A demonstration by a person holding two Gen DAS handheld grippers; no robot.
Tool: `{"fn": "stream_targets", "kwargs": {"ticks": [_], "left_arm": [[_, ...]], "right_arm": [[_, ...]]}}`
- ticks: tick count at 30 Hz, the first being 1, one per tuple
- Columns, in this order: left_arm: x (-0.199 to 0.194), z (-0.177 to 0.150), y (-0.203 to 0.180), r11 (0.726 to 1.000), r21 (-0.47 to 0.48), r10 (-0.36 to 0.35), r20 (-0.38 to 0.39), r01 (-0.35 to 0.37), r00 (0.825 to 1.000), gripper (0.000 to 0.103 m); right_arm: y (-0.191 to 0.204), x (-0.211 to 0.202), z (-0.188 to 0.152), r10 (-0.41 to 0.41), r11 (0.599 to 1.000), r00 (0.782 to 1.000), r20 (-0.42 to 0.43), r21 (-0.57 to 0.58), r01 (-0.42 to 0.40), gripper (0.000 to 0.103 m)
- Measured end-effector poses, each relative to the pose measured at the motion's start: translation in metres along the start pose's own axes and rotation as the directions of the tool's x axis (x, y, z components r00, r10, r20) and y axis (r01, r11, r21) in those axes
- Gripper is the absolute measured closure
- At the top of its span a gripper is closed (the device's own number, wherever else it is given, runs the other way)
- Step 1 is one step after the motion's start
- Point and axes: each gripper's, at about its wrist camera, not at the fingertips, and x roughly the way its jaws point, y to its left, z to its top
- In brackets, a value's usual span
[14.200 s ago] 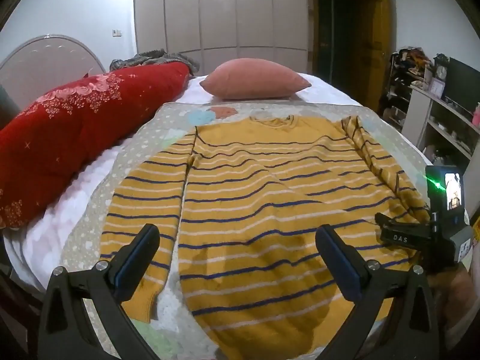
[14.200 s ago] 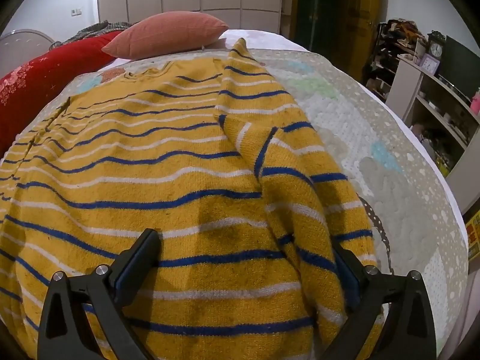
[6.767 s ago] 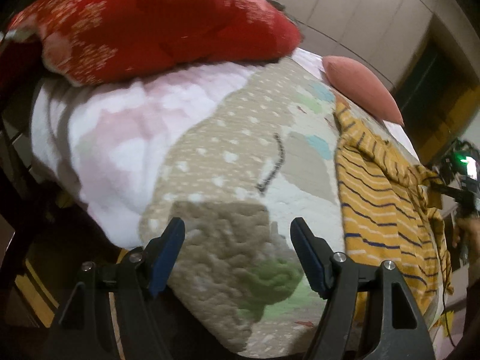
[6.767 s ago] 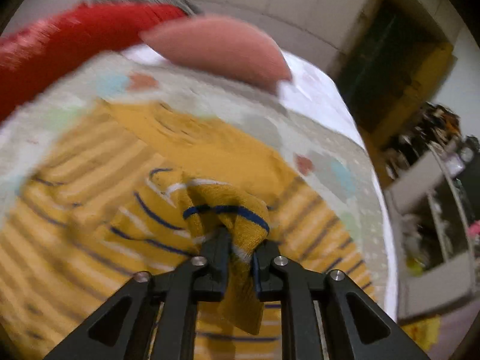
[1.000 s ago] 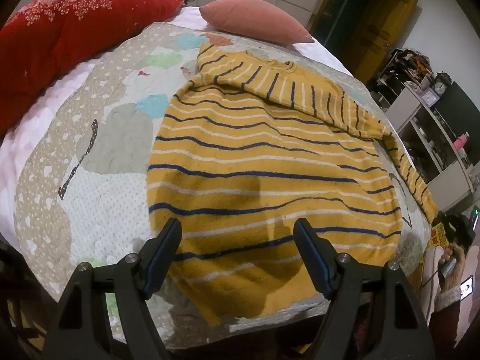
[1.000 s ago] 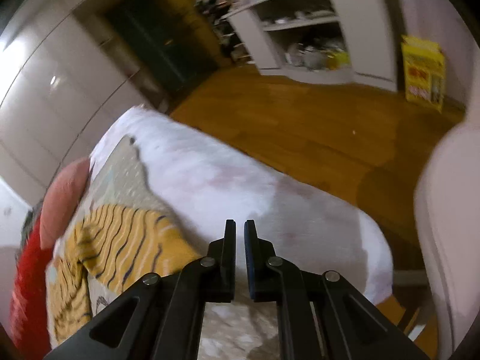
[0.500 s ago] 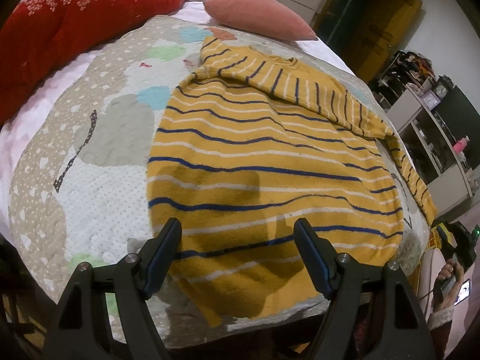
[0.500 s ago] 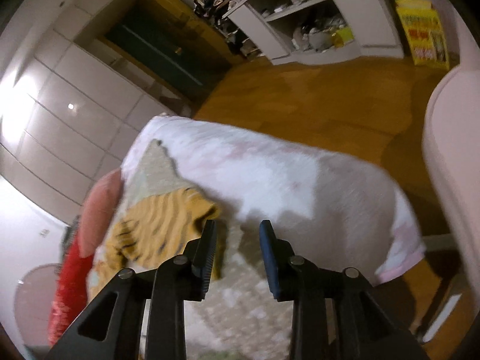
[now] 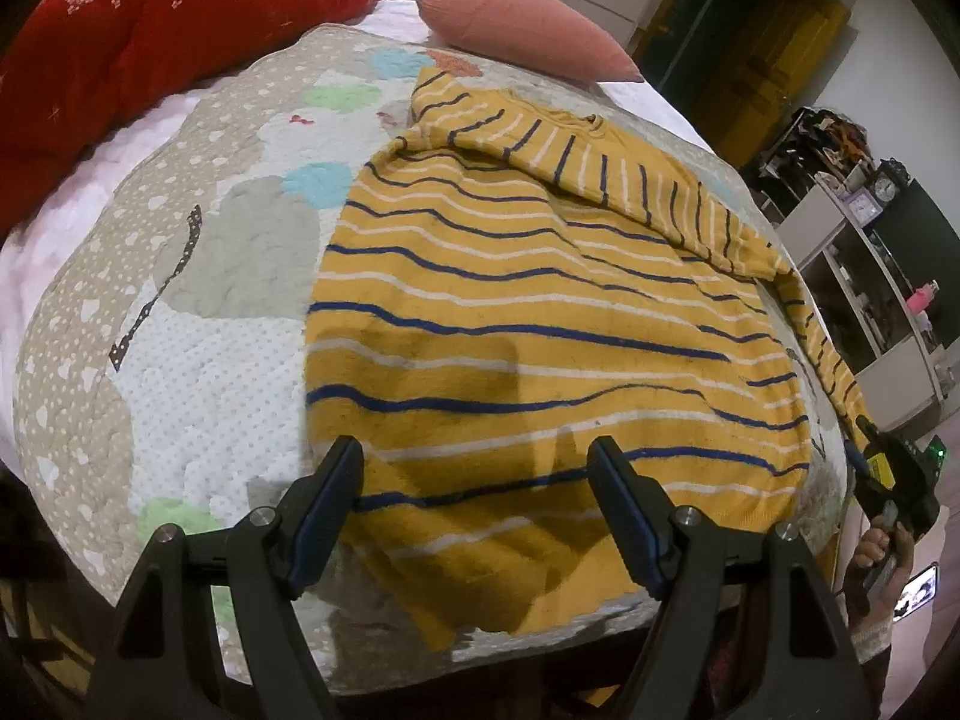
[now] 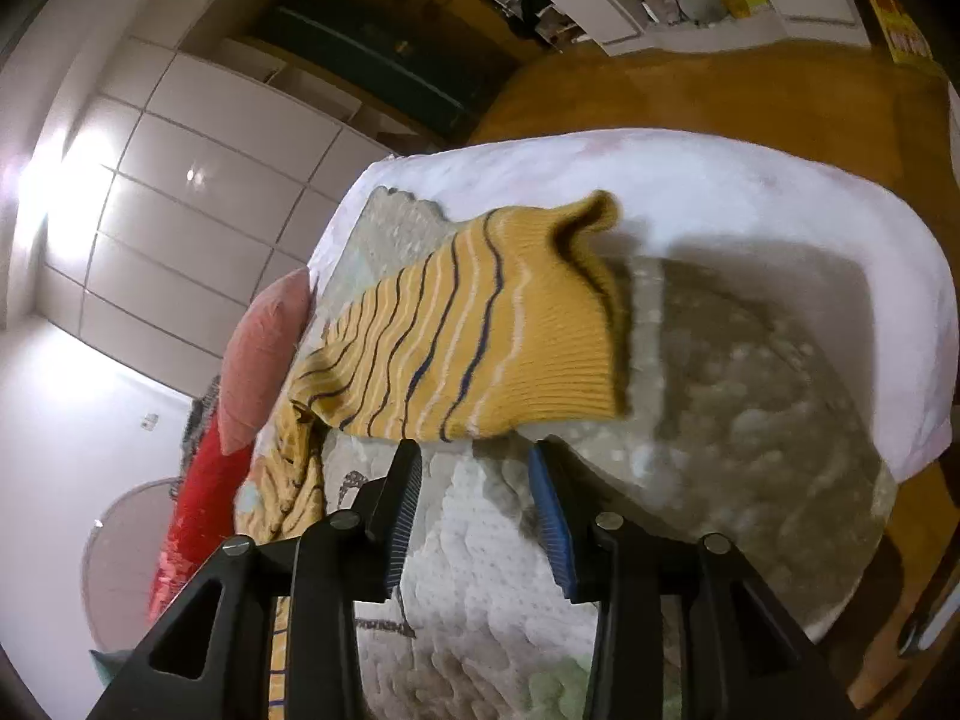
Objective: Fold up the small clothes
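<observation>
Left wrist view: nearest the lens, the left tongs stand wide with nothing between them, tilted down over the near hem of the 1 yellow striped sweater. That sweater lies flat on the patterned quilt of the bed, 1 sleeve folded across its far edge, the other sleeve trailing to its right. Right of the sweater's hem, a hand grips the right tongs, tipped toward that trailing cuff; the jaws are opening and empty, the cuff just beyond their tips. Beyond the sweater lie 1 pink pillow and 1 red quilt. No writing is legible.
</observation>
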Motion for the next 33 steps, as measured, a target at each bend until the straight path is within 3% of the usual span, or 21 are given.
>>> {"fn": "stream_targets", "kwargs": {"ticks": [10,11,12,15,27,33], "left_arm": [[0.006,0.0,-0.003,1.0,0.014,0.003,-0.004,-0.003,1.0,0.026],[0.006,0.0,-0.002,1.0,0.011,0.001,-0.004,-0.001,1.0,0.026],[0.007,0.002,0.0,1.0,0.007,-0.001,-0.004,0.001,1.0,0.026],[0.003,0.001,-0.002,1.0,0.015,-0.001,0.003,0.001,1.0,0.026],[-0.004,0.002,0.006,1.0,0.0,-0.029,0.026,0.029,0.999,0.026],[-0.021,0.005,0.029,0.998,-0.065,-0.016,0.079,0.021,0.997,0.026]], "right_arm": [[0.033,0.061,0.038,-0.155,0.987,0.983,0.095,-0.025,0.158,0.057],[0.037,0.064,0.041,-0.165,0.985,0.982,0.095,-0.04,0.169,0.071],[0.039,0.066,0.044,-0.175,0.982,0.98,0.092,-0.054,0.18,0.092],[0.047,0.069,0.051,-0.179,0.981,0.981,0.081,-0.067,0.184,0.097],[0.115,0.03,0.087,-0.144,0.961,0.971,0.188,-0.207,0.183,0.098],[0.188,0.031,0.101,-0.08,0.934,0.978,0.191,-0.327,0.141,0.098]]}}
